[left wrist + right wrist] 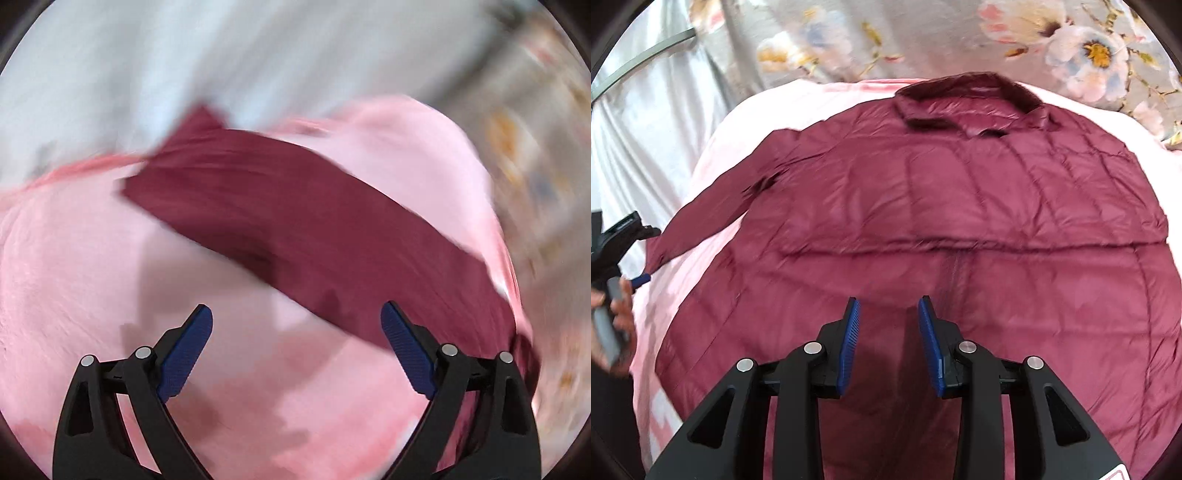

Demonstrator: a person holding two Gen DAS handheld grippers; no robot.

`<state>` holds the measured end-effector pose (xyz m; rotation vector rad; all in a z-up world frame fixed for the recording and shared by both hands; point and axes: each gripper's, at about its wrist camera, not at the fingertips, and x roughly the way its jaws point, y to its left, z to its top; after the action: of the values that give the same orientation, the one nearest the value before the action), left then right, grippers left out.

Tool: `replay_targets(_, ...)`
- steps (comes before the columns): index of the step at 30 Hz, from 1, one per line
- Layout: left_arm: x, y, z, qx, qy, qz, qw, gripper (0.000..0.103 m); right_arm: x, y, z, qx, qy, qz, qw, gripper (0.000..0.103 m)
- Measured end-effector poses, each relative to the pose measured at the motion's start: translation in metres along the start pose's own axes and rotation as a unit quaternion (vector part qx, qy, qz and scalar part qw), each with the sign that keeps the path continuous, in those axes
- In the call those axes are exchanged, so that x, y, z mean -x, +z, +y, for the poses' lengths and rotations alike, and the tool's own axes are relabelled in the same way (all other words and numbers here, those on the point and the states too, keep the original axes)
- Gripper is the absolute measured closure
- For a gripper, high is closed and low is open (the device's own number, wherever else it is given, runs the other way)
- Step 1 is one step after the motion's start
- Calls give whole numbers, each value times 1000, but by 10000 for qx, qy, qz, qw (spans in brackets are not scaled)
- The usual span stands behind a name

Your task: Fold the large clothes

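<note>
Right wrist view: your left gripper [642,278] sat wide apart and empty at the cuff of the quilted maroon puffer coat [960,206], spread lengthwise on the pink blanket [713,147], collar pointing away; your right gripper [888,306] hovered partly apart, gripping nothing.

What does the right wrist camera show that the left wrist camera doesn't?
Only the right wrist view shows the maroon puffer jacket's collar, its quilted body, the floral sheet sharply, the open right gripper, and a hand holding the left gripper.

Only the left wrist view shows the left gripper's wide-open, empty jaws.

Both show the jacket's sleeve lying on pink bedding.
</note>
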<state>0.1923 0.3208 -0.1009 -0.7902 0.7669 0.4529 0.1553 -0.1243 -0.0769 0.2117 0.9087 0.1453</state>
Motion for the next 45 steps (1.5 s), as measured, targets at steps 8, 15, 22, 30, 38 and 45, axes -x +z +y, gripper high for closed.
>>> replay_targets(8,-33,37,10,313,-160,218,9991,97,8,-11,0,-97,-36,16,9999,58)
replay_targets(15,23,6,-138,-1494,-891,-335,9842,100,16,-17,-17,-392,-106,-71,9992,56)
replay_targets(22,103,-131,-294,-3505,-2428,-218,9043,100,27,-18,-44,-679,-277,-224,9971,56)
replay_targets(30,72,-303,-368,-4631,-2672,1185,8367,70,40,-31,-96,-1167,-614,-265,9909,56)
replay_targets(38,67,-273,-320,-3989,-2913,1464,8571,28,58,-13,-132,-1490,-639,-613,9849,48)
replay_targets(45,10,-160,-258,-2557,-1929,1223,9394,27,39,44,-136,-1636,-227,-686,9839,42)
